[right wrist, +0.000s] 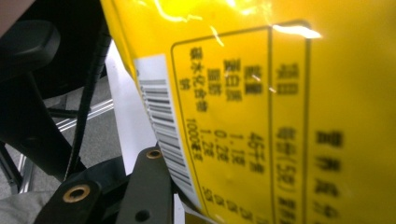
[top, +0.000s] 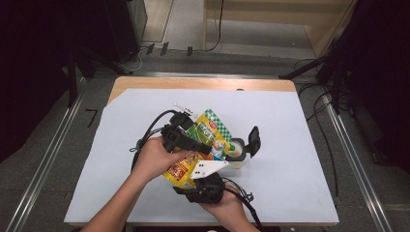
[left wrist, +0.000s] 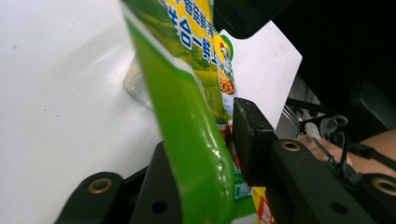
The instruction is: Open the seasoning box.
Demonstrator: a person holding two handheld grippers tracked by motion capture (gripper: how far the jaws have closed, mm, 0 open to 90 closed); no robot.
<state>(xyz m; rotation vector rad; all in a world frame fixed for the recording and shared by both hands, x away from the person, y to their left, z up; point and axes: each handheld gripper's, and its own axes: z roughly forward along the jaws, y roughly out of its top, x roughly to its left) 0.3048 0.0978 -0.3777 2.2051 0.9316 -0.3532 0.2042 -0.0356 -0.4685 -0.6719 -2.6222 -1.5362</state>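
Work in hand: a yellow-and-green snack pouch is held up off the white table cover between two hand-held grippers, tilted, green end up and away from the person, yellow end low and near.
Pouch location: mid-table, above the cover, just beside a small open container with a black flip lid; whether the pouch touches it I cannot tell.
Left gripper: comes in from the pouch's left side. In the left gripper view the green edge of the pouch stands between the two black jaws, which are drawn in close; the right-hand jaw lies against the film, so I read it as clamped on the pouch.
Right gripper: comes in from below, at the yellow end. In the right gripper view the yellow back panel with barcode lies against the left-hand jaw; the other jaw is covered by the pouch. Jaws look partly closed and appear to pinch the bottom edge; grip judged, not fully seen.
Why held so: two grips at opposite ends keep the limp film taut and steerable; one grip alone would let it sag.
Why tilted: probably to bring the green top toward the open container, perhaps for pouring or tearing.
Risk: glossy film may slip from the pads.
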